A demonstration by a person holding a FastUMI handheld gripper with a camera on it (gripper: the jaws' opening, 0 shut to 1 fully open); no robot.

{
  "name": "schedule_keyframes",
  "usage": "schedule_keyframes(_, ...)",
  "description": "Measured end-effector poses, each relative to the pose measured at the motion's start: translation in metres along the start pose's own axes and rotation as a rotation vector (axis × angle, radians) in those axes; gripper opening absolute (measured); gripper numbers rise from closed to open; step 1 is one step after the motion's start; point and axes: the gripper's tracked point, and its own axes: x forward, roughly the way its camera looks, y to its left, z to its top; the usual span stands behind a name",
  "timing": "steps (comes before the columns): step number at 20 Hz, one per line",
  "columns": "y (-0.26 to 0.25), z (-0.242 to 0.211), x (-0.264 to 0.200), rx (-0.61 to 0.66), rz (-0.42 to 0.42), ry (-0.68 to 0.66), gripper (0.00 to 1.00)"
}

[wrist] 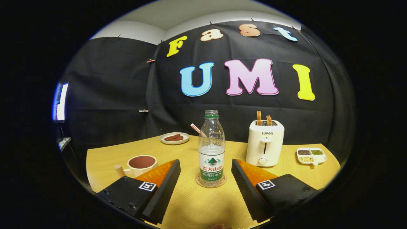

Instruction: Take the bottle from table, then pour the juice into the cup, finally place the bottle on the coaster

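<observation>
At centre frame the capless bottle (211, 149) stands upright on the coaster (210, 182), the gripper (206, 178) spread wide and empty around it; cup (141, 164) lower left, task apparently complete

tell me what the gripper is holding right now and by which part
Nothing is held. The gripper is open, its fingers spread to either side of the bottle, which stands upright on the coaster, untouched.
</observation>
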Motion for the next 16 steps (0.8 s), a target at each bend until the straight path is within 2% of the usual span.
schedule_keyframes(5,0.004,0.017,-0.059,-0.045,-0.013,-0.04,0.98)
schedule_keyframes(9,-0.001,0.018,-0.096,-0.05,-0.042,-0.023,0.96)
schedule_keyframes(16,-0.012,0.015,-0.127,-0.095,-0.105,-0.032,0.96)
